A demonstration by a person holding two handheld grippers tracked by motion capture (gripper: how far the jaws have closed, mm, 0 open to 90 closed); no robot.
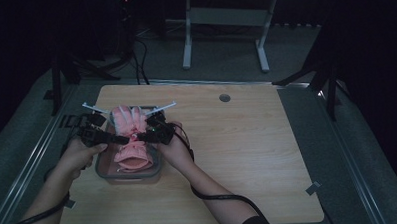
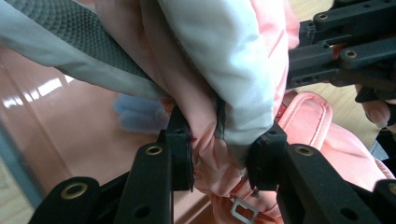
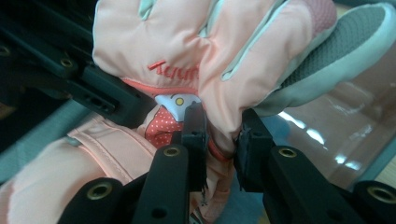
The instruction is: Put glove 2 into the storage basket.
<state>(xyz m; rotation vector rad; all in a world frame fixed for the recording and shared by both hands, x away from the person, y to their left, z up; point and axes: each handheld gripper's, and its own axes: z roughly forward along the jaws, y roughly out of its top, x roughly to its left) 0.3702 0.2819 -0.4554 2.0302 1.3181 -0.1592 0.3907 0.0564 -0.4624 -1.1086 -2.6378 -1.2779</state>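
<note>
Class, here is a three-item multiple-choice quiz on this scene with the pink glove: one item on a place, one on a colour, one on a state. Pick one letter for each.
1. Where is the glove?
A. over the clear tray at the table's left
B. on the floor
C. at the table's far right corner

2. What colour is the lettering on the glove?
A. blue
B. red
C. black

3. How does the left gripper stand?
A. wide open, apart from the glove
B. lying flat on the table
C. clamped on a fold of the glove

Answers: 1 A, the high view shows the glove above the tray. 2 B, the right gripper view shows red script. 3 C, the left gripper view shows the fabric pinched between the pads.
</note>
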